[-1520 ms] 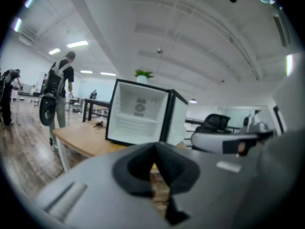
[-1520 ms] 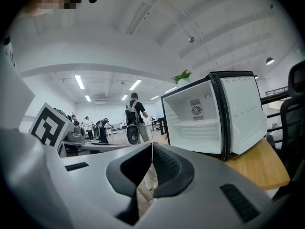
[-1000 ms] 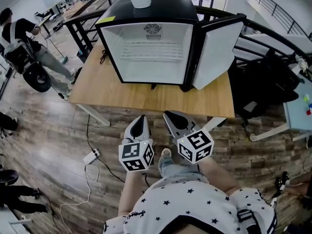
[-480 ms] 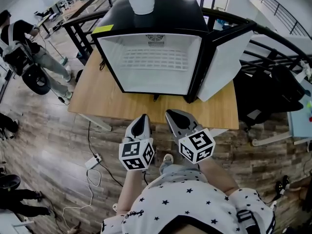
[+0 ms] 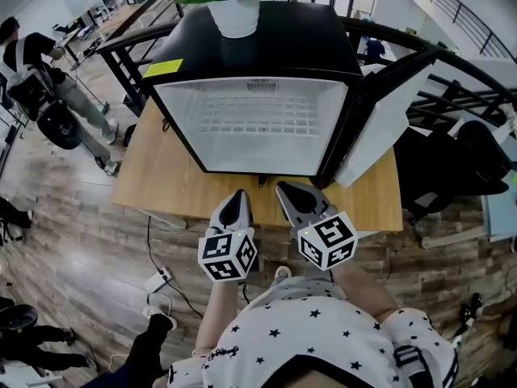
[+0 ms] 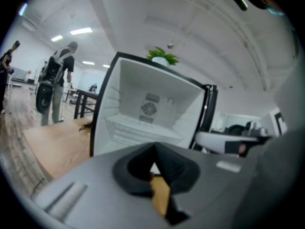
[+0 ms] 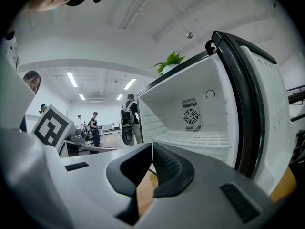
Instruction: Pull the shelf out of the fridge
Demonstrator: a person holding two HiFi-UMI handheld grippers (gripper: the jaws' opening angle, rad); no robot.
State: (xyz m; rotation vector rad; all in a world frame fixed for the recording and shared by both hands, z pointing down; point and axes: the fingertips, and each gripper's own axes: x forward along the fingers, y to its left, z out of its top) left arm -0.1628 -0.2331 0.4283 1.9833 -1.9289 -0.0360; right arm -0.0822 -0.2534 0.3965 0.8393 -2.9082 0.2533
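A black mini fridge point(image 5: 266, 47) stands open on a wooden table point(image 5: 161, 164), its door point(image 5: 380, 120) swung out to the right. Inside, a white wire shelf point(image 5: 260, 118) lies across the white cavity; the same shelf point(image 6: 143, 128) shows in the left gripper view, and the shelf point(image 7: 195, 138) in the right gripper view. My left gripper point(image 5: 233, 208) and right gripper point(image 5: 292, 196) hover side by side at the table's near edge, short of the fridge mouth. Both are shut with nothing between their jaws.
A potted plant point(image 5: 234, 2) sits on the fridge top. A person with a backpack point(image 5: 36, 71) stands at the far left beside black-framed tables. Cables and a power strip point(image 5: 153, 281) lie on the wooden floor. Dark chairs point(image 5: 452, 160) are at the right.
The view has closed in on the fridge, which now looks larger and nearer. Both grippers have come up to the table's near edge, still shut.
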